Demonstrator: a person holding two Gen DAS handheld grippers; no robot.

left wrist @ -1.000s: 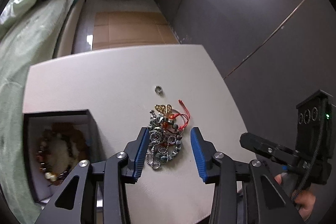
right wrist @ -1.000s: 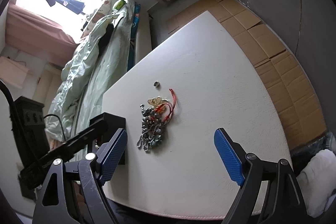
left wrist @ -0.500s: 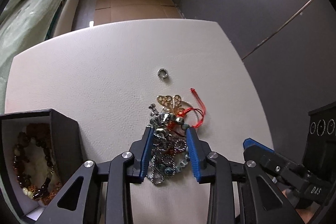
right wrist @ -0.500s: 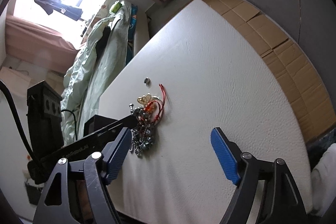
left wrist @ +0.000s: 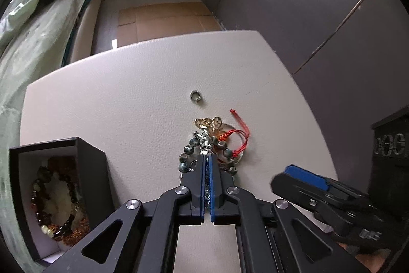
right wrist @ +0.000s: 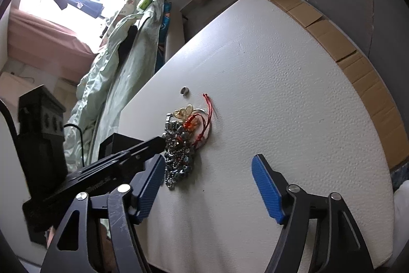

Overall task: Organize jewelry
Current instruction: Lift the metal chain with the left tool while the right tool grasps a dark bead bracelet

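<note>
Free room: bare table [left wrist: 107,99] beyond and left of the jewelry pile [left wrist: 212,142] | Obstacles: small ring [left wrist: 196,95] lying apart, just beyond the pile; open black box [left wrist: 92,170] set near the table's left edge | Near side: right gripper [right wrist: 208,187] held just beside the pile, jaws apart, having just been closing with nothing between them.

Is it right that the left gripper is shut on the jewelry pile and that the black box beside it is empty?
Not quite. The left gripper is indeed shut on the jewelry pile, but the black box is not empty: the left wrist view shows a beaded bracelet lying inside it on the pale lining.
</note>
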